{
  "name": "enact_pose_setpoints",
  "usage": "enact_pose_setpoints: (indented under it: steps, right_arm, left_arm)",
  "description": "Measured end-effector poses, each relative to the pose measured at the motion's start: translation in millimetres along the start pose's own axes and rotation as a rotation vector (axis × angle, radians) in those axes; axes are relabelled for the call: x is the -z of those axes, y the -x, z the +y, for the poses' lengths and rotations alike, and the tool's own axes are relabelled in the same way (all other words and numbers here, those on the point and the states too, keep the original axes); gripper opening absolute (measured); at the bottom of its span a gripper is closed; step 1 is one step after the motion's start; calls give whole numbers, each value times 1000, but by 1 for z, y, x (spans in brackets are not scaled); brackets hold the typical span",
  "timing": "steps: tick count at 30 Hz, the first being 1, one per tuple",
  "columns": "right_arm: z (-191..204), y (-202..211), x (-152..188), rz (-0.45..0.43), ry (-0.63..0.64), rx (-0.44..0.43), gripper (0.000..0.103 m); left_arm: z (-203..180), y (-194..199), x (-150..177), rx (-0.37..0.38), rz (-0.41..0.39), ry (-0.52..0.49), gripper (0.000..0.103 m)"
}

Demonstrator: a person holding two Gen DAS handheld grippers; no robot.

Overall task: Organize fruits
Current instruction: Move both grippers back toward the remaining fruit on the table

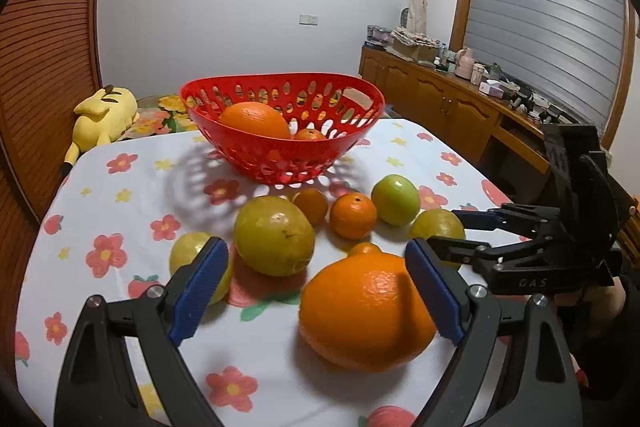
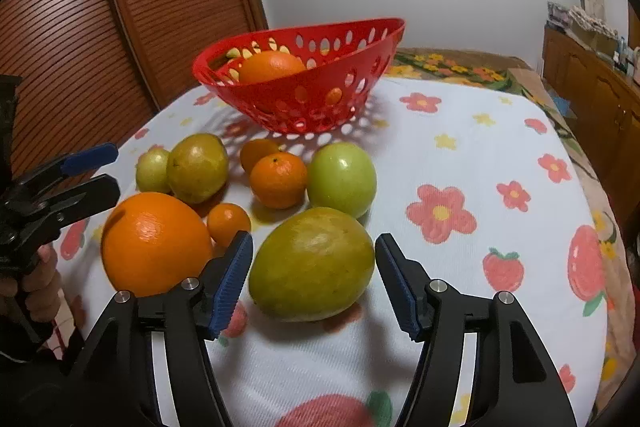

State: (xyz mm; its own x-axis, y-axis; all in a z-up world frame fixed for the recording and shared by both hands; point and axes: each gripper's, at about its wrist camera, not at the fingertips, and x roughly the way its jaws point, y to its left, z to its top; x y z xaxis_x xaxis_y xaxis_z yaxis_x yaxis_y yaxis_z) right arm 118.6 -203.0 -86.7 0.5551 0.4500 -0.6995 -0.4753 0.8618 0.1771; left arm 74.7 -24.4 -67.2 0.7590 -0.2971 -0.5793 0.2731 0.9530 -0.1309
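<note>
Right claw (image 2: pixel 314 281) gapes wide around the big yellow-green oval fruit (image 2: pixel 312 265), its long axis crosswise. Left claw (image 1: pixel 316 285), also wide, flanks the large round orange (image 1: pixel 366 311).

Fruit cluster before red basket, flowered cloth

Red perforated basket (image 2: pixel 304 83) at 12 o'clock, upright, holds a large orange (image 2: pixel 270 66). Loose on the cloth: big orange (image 2: pixel 154 243) at 9, yellow-green mango-like fruit (image 2: pixel 312 263) at centre, green apple (image 2: pixel 342 179) at 1, mandarin (image 2: pixel 278 179) at 12, small mandarin (image 2: pixel 228 223) touching the big orange.
</note>
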Motion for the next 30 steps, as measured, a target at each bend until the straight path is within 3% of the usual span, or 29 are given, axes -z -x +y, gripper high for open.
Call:
enact_pose_setpoints:
  steps: [9,19,30]
  right_arm:
    - [-1,1,4,-4,13,-16,66]
    - [-29,14,5,-39,-15,88,66]
    - [-34,13,9,-73,-37,68,67]
  left_arm:
    - [-6,-6,1,14,24,3,91]
    - [-19,-11,2,44,52,-10,91]
    - [-29,-27,12,35,132,-37,91]
